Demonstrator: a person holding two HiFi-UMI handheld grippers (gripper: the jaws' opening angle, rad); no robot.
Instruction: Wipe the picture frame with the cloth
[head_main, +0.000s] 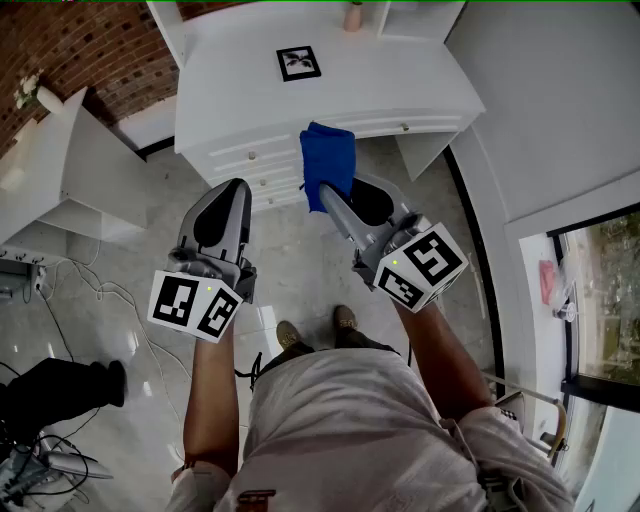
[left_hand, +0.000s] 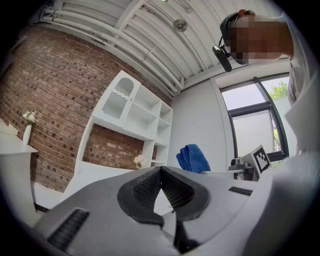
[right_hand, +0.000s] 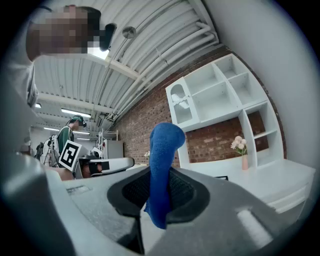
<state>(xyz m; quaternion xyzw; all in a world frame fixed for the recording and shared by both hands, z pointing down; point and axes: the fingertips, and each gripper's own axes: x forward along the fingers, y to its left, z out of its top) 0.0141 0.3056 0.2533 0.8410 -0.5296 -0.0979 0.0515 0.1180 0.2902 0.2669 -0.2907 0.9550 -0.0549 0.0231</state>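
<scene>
We see a brick wall (left_hand: 50, 100) behind white shelves (left_hand: 140, 115). We stand on a glossy pale floor (head_main: 130, 260); a window (left_hand: 252, 125) lets daylight in.

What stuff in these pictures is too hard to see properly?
- Picture frame: in the head view it is too small to tell what picture it holds.
- Pink vase: in the head view the top edge cuts it off.
- Right claw: in the head view the blue cloth covers its tips.

cloth (head_main: 328, 163): blue, bunched, pinched upright in right tool (right_hand: 160, 194) | picture frame (head_main: 298, 62): black, flat on white desk (head_main: 380, 80)
</scene>
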